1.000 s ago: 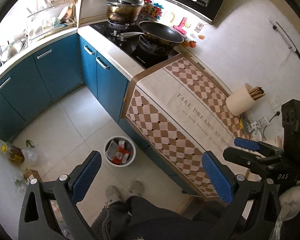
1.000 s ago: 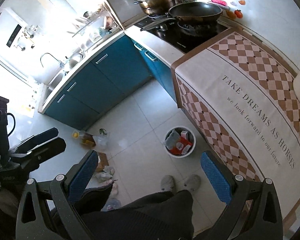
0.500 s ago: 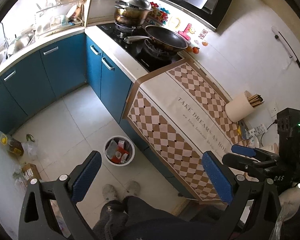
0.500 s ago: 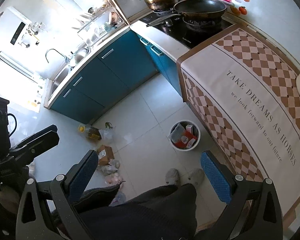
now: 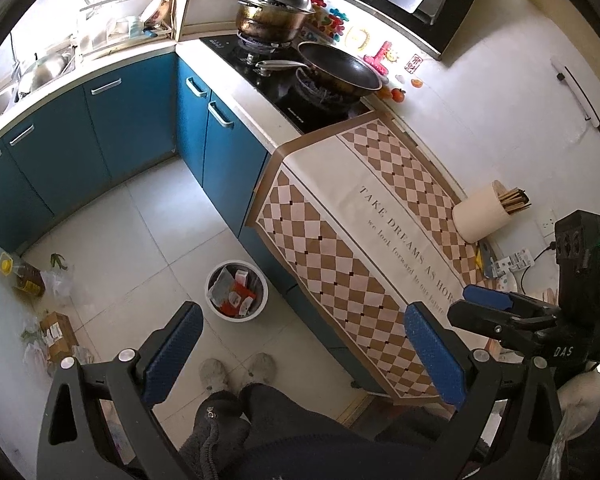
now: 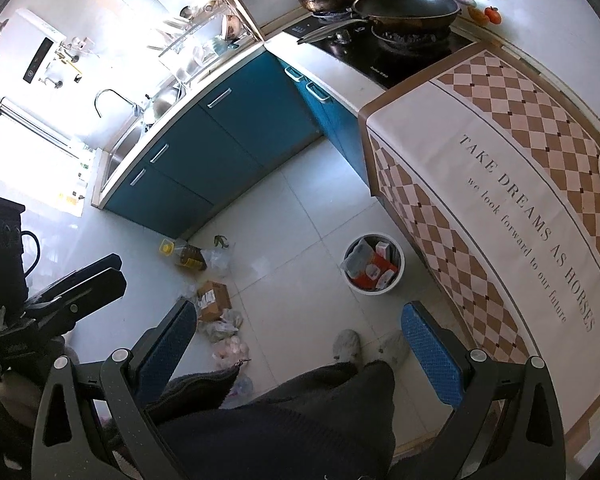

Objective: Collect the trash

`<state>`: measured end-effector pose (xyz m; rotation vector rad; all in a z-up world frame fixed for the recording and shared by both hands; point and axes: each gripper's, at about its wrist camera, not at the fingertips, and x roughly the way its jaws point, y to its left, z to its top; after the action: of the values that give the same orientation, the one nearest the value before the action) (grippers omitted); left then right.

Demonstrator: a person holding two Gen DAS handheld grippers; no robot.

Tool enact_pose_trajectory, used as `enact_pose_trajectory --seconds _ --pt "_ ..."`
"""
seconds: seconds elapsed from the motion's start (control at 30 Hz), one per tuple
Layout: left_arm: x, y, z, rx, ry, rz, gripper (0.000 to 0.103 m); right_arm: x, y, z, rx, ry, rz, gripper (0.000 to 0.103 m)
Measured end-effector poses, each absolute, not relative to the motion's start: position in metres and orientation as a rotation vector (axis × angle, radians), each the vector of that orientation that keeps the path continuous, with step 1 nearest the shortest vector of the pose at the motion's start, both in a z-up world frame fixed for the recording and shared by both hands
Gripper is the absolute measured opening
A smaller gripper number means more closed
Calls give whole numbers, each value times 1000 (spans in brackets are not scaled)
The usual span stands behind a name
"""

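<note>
A white trash bin (image 5: 236,293) stands on the tiled floor beside the counter, with red and white wrappers inside; it also shows in the right wrist view (image 6: 373,264). My left gripper (image 5: 304,354) is open and empty, held high above the floor and my feet. My right gripper (image 6: 304,348) is open and empty at the same height. It also shows from the side in the left wrist view (image 5: 496,308). Loose trash lies on the floor at the left: a cardboard box (image 6: 214,295), crumpled plastic bags (image 6: 224,330) and an oil bottle (image 6: 182,255).
Blue cabinets (image 5: 100,140) line the corner. The counter carries a checkered cloth (image 5: 364,232), a stove with a pan (image 5: 340,70) and a pot (image 5: 274,10), and a chopstick holder (image 5: 480,214). A sink (image 6: 140,136) sits at the left.
Both grippers have risen and pulled back, so the kitchen looks smaller and more floor and wall show. Both stay open and empty.
</note>
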<state>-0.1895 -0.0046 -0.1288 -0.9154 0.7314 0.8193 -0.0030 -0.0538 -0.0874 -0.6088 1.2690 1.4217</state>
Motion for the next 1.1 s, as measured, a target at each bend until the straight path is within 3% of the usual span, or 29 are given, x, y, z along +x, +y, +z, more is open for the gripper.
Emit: enact_pose_trajectory --seconds 1.1 --pt "-187 0 -133 -907 757 785 103 -1 -56 -87 -580 1275 1388 103"
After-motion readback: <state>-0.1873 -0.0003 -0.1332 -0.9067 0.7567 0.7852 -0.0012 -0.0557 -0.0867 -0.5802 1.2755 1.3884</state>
